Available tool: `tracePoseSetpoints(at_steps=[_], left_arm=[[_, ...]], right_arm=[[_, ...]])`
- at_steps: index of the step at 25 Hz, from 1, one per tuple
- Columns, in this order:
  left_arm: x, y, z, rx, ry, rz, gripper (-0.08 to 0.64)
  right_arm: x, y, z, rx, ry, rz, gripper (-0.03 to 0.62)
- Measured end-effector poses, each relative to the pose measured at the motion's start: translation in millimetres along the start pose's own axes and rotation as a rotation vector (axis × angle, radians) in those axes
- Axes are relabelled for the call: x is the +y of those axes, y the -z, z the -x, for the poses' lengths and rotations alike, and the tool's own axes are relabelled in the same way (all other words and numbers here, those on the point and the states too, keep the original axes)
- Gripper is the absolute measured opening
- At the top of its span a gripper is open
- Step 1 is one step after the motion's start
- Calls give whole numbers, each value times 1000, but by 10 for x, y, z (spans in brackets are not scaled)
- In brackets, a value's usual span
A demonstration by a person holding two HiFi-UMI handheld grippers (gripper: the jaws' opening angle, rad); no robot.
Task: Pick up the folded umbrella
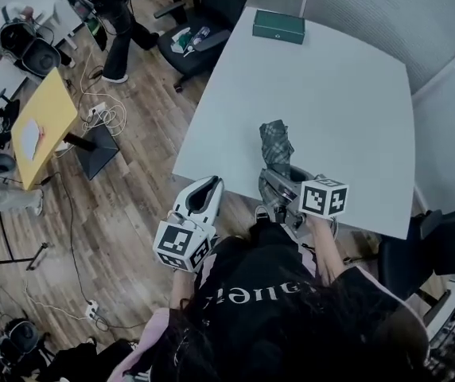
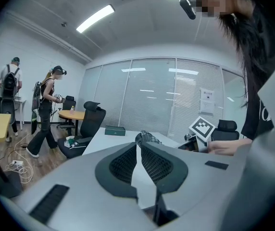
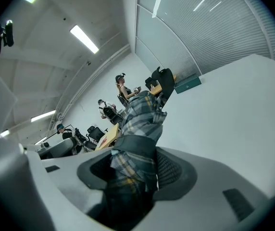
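The folded umbrella (image 1: 276, 146), a grey-green plaid bundle with a dark strap, sticks out over the white table (image 1: 339, 86) near its front edge. My right gripper (image 1: 279, 183) is shut on its near end, and in the right gripper view the umbrella (image 3: 140, 124) fills the space between the jaws of the right gripper (image 3: 135, 165) and points away, lifted off the tabletop. My left gripper (image 1: 209, 185) hovers off the table's front left corner, over the wooden floor. In its own view the left gripper (image 2: 138, 146) has its tips together with nothing held, and the umbrella (image 2: 147, 137) shows just beyond.
A dark green box (image 1: 278, 27) lies at the table's far edge. A black office chair (image 1: 200, 30) stands at the far left corner, another chair (image 1: 442, 245) at the right. A yellow table (image 1: 44, 122), floor cables (image 1: 104, 118) and people are at the left.
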State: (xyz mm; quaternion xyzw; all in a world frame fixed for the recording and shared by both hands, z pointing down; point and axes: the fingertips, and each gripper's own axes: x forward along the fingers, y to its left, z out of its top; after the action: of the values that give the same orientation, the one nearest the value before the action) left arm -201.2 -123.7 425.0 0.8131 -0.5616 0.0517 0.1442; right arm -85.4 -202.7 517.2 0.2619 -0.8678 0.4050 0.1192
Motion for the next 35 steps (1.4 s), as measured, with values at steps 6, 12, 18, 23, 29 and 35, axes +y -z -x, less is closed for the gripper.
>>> tracePoseSetpoints(at_steps=[6, 12, 18, 23, 29, 35], left_arm=[[-154, 147, 307, -4, 42, 17, 38], [-333, 296, 471, 9, 95, 29, 38], [-526, 309, 511, 1, 133, 18, 38], [-687, 311, 505, 1, 153, 2, 38], [-919, 287, 444, 9, 175, -13, 38], [-1370, 302, 345, 21, 209, -26, 38]], right_arm=[[302, 304, 255, -19, 12, -19, 232], [536, 522, 471, -36, 23, -22, 232], [611, 642, 644, -50, 24, -20, 232], [610, 674, 795, -70, 21, -25, 232], [537, 683, 1053, -98, 34, -43, 232], [362, 753, 1471, -121, 52, -64, 232]])
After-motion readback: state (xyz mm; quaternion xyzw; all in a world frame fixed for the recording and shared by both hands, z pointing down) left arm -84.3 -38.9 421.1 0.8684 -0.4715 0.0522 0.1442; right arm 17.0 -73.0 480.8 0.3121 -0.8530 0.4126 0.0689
